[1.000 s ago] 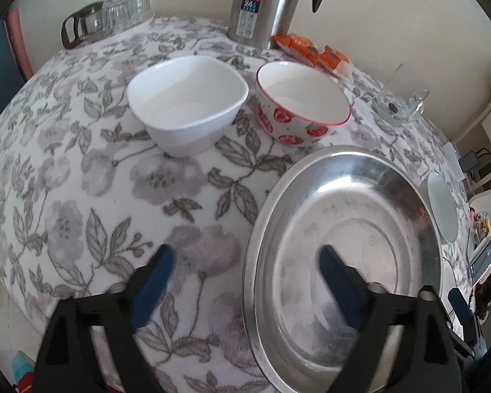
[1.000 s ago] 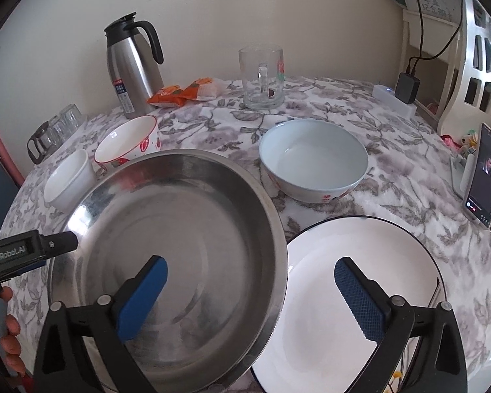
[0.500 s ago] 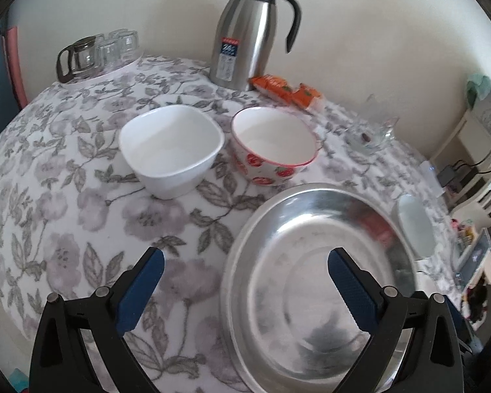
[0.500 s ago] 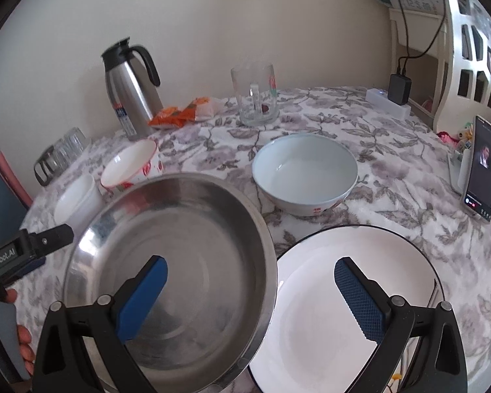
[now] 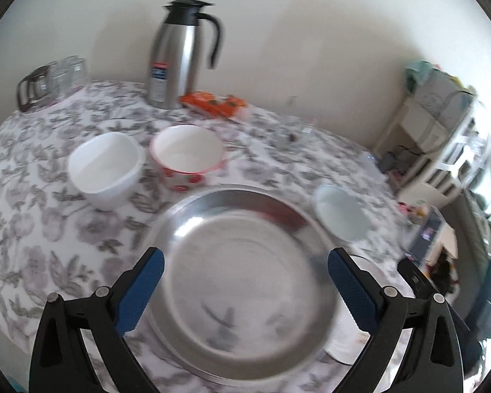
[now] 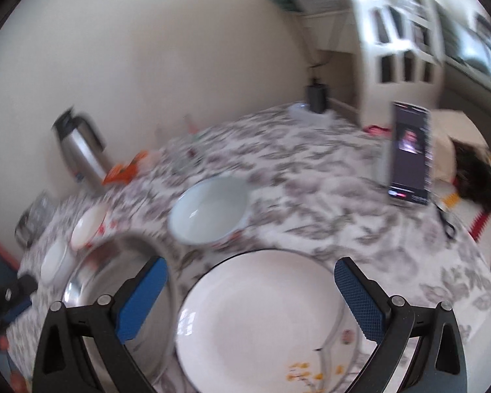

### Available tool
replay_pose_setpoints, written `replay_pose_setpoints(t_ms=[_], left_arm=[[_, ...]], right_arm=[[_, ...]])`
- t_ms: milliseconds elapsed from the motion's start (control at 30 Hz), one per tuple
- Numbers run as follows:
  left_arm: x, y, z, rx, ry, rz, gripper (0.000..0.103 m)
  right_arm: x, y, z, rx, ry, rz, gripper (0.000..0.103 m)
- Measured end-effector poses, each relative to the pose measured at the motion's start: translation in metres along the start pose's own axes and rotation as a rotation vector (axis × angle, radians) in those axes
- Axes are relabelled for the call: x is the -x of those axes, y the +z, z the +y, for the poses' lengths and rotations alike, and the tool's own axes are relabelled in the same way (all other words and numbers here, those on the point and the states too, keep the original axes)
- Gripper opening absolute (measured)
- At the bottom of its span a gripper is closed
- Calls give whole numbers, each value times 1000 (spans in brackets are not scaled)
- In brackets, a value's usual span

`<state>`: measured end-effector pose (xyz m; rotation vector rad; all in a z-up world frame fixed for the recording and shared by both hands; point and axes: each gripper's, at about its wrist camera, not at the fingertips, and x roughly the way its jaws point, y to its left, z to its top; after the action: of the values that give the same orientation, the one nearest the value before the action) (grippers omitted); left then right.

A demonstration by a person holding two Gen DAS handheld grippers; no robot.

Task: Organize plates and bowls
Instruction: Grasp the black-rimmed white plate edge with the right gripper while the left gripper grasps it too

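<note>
Steel plate (image 5: 242, 281) now centred between the blue pads of left claw (image 5: 245, 288), low centre of left view; a second ago sat off to the lower right of that frame. Left claw wide open, holding nothing. View lifted and swung: more wall and flask (image 5: 176, 55) showing, upper centre. Motion blur in both views.

Right claw (image 6: 250, 298) likewise wide open, empty. White plate (image 6: 262, 321) now framed between its pads, lower centre of right view; before, steel plate filled that spot and has since slid to lower left (image 6: 114, 281). Likely reading: each claw lining up on its own plate, no grasp yet.

Bowls unmoved on floral counter (image 5: 32, 222): white bowl (image 5: 104, 170) left of centre, strawberry bowl (image 5: 186, 154) just beside it on its right, pale blue bowl (image 5: 342, 213) right of centre, beyond steel plate's rim. Phone (image 6: 409, 154) propped upright, upper right of right view.

Nothing stacked so far. Steel plate's edge overlapping white plate's edge in left view, lower right; contact uncertain through blur. Task at start: plates to be gathered, bowls to be nested.
</note>
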<state>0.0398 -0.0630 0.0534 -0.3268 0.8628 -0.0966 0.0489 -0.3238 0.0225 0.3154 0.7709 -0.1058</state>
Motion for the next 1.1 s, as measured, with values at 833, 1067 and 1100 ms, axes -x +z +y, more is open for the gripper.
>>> replay_pose_setpoints(t_ms=[833, 1067, 1100], left_arm=[[-34, -84, -97, 28, -246, 331, 94], [-61, -104, -89, 114, -186, 437, 79], [-65, -106, -86, 132, -168, 443, 77]], right_arm=[[-23, -18, -114, -294, 1, 166, 84], [-37, -26, -116, -321, 38, 235, 64], [-40, -28, -117, -325, 43, 249, 62]])
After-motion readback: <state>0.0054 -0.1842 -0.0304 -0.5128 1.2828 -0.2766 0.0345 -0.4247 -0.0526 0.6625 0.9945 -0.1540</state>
